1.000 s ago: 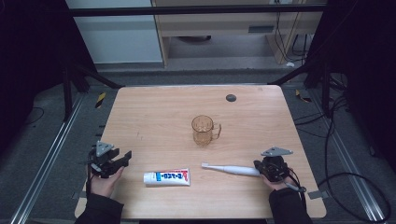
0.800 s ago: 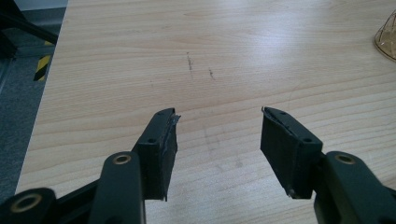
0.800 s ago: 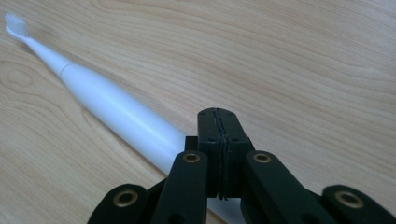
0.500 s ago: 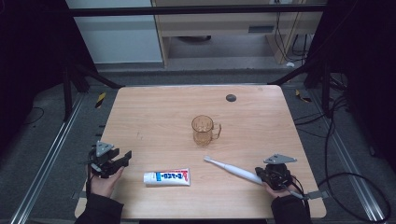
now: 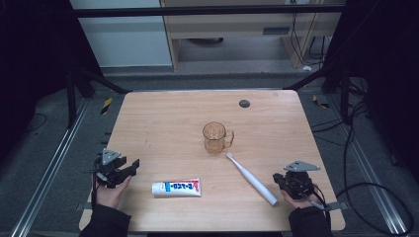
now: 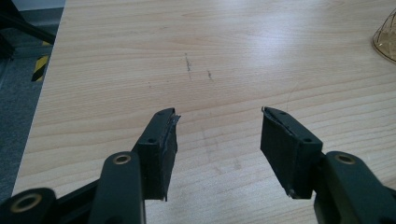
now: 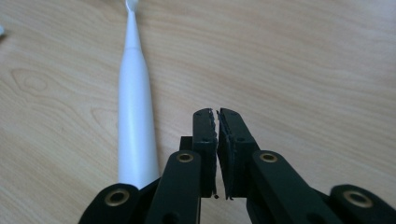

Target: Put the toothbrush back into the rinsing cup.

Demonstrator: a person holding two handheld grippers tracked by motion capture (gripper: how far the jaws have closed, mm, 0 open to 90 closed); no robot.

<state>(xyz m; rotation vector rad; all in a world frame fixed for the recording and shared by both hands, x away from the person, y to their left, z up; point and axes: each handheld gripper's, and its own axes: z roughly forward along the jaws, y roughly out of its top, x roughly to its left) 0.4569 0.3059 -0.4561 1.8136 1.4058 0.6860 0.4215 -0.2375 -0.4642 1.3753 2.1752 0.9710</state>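
Observation:
A white electric toothbrush (image 5: 249,177) lies slantwise on the wooden table (image 5: 163,123), its head near an amber glass mug (image 5: 215,137). My right gripper (image 5: 277,179) rests just right of the handle's near end. In the right gripper view the toothbrush (image 7: 135,121) runs along the left of the right gripper (image 7: 217,112). Its jaws have just been opening but stand almost together, with a hairline gap and nothing between them. My left gripper (image 5: 132,167) sits near the table's left front, open over bare wood (image 6: 219,114). A white and blue toothpaste tube (image 5: 176,187) lies between the two hands.
A small dark round disc (image 5: 244,103) sits near the table's far edge. The mug's rim (image 6: 385,39) shows at the right edge of the left gripper view. Metal rails and cables run along the floor on both sides of the table.
The toothbrush has swung from lying crosswise to a steep slant, its head now close to the mug. My right gripper drew back slightly toward the near edge. The left gripper stayed put.

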